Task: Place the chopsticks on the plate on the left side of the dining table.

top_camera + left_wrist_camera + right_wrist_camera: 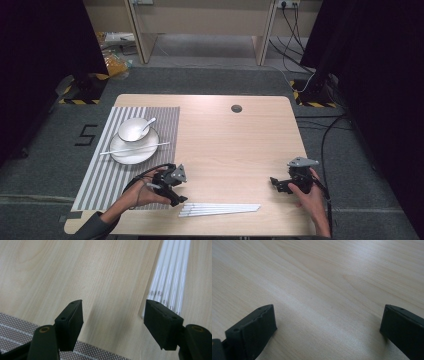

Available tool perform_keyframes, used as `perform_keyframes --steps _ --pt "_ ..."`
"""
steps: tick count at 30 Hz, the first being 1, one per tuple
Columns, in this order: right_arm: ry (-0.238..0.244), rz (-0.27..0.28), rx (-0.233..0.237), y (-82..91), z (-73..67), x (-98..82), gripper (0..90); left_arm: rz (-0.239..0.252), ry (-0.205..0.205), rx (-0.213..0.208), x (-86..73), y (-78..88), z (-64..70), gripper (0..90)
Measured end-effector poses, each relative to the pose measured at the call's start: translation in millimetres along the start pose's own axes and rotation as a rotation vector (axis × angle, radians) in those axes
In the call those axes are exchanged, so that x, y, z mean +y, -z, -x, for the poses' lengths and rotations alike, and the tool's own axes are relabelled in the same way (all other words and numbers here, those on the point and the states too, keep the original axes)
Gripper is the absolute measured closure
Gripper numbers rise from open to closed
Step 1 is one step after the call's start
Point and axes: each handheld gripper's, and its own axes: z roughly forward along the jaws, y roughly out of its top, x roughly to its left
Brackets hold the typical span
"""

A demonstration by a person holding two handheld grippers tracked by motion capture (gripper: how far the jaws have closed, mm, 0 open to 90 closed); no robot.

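Reaching toward the bundle of white chopsticks [219, 209], the left claw [176, 197] sits low over the near edge of the table [240, 145], its tips just short of the bundle's left end. In the left gripper view the jaws stand apart with bare wood between them; the chopsticks [170, 277] run past the outside of one jaw, so nothing is gripped yet. No pad is on a stick.

Place setting so far: striped placemat [100, 175] on the left of the table, white plate [134, 147] on it, white bowl [133, 129] on the plate with a spoon [148, 124] resting in it. One slim white stick [135, 147] already lies across the plate's near part, its ends overhanging the rim on both sides.

Right claw [278, 184] rests on the table at the right, well apart from the bundle, jaws spread wide, only wood grain between them in the right gripper view.

Judgement: the setting looks partly done. Plate, bowl, spoon and one stick are placed; the remaining sticks lie side by side near the table's front edge, untouched. Step in hand looks like picking from that bundle. Left to do: shift the claw over a stick, close, lift, carry to the plate
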Motion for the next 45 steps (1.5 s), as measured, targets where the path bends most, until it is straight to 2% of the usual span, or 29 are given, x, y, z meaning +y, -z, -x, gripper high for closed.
perform_keyframes --steps 10,25,27,33,35,41,45 --pt "0.002 0.001 0.0 0.0 0.2 0.0 0.4 -0.022 -0.039 -0.028 8.1 -9.6 8.7 34.3" --pt "0.0 0.001 0.0 -0.1 0.0 0.0 0.3 -0.078 -0.12 -0.038 22.0 -19.5 14.4 43.5" --pt "0.0 0.001 0.0 -0.1 0.0 0.0 0.3 -0.083 -0.138 -0.043 23.7 -20.2 15.4 49.5" --pt "0.006 0.004 0.001 -0.3 0.2 0.0 0.3 -0.13 -0.232 -0.07 30.7 -24.1 22.5 73.3" --pt "0.006 0.004 0.002 -0.3 0.2 0.0 0.3 -0.141 -0.244 -0.085 32.7 -24.9 23.4 78.6" --pt "0.007 0.002 0.003 -0.2 0.1 0.0 0.4 -0.171 -0.289 -0.089 35.0 -24.5 23.6 82.8" --pt "0.007 0.004 0.003 -0.3 0.1 0.0 0.3 -0.186 -0.286 -0.081 32.0 -22.2 21.4 83.1"
